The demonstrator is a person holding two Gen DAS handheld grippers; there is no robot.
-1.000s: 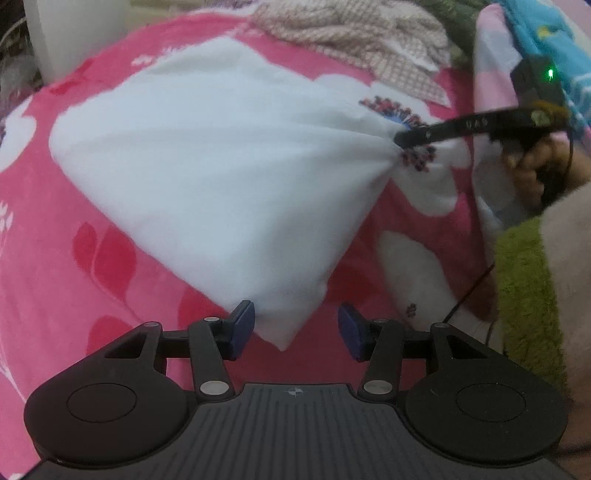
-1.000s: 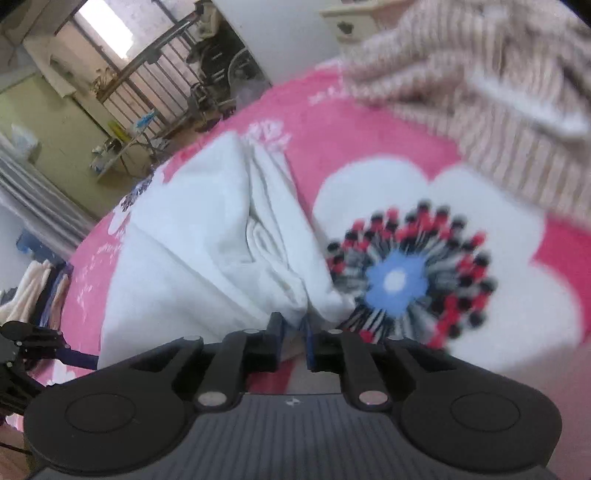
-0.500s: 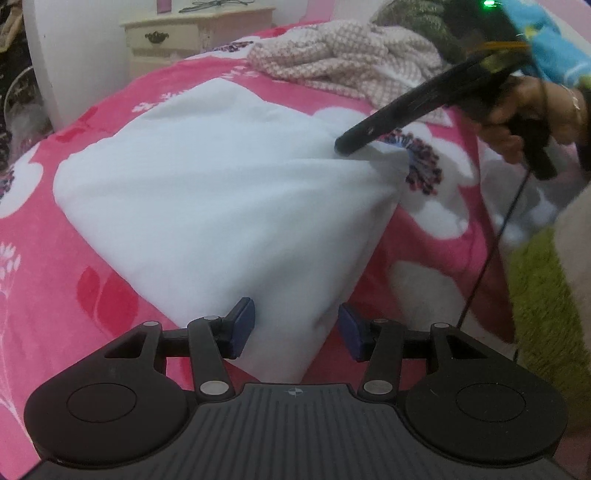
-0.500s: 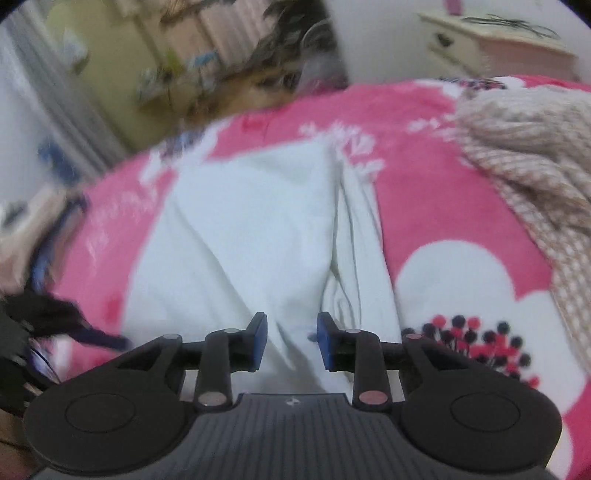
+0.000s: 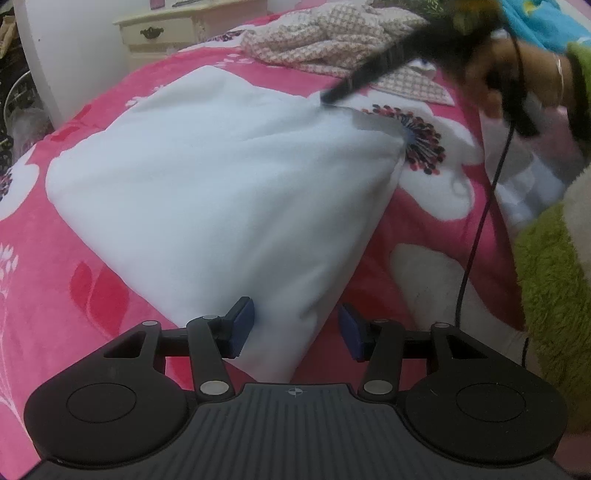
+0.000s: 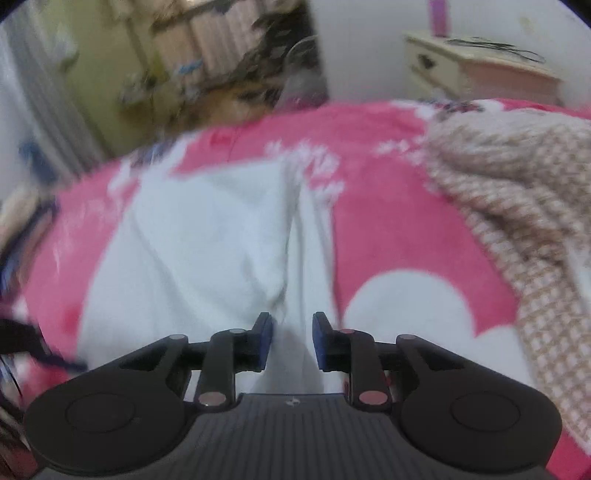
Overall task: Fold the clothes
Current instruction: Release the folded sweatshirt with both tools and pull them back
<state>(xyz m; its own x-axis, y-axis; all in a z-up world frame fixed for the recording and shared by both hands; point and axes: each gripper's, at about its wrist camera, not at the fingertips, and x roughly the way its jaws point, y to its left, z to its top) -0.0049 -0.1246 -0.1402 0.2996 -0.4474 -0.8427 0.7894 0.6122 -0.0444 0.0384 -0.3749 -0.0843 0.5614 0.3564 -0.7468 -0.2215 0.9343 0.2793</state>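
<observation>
A white folded garment [image 5: 221, 177] lies flat on the pink flowered bed cover [image 5: 55, 295]. My left gripper [image 5: 295, 330] is open just above the garment's near corner; the corner lies between the blue pads and neither presses on it. In the left wrist view my right gripper [image 5: 327, 99] reaches in from the upper right, held by a hand [image 5: 509, 85], with its tips at the garment's far right edge. In its own view the right gripper [image 6: 293, 341] stands open over a lengthwise fold of the white garment [image 6: 207, 251] and grips nothing.
A crumpled beige checked garment [image 5: 325, 40] lies at the far right of the bed, also in the right wrist view [image 6: 517, 206]. A cream nightstand [image 5: 173, 29] stands behind the bed. A green fleece sleeve [image 5: 554, 280] and a black cable [image 5: 480, 221] hang at the right.
My right gripper let go of the garment's pinched right corner, opened, and swung up along its far edge. The corner dropped flat. My left gripper crept forward over the near corner.
</observation>
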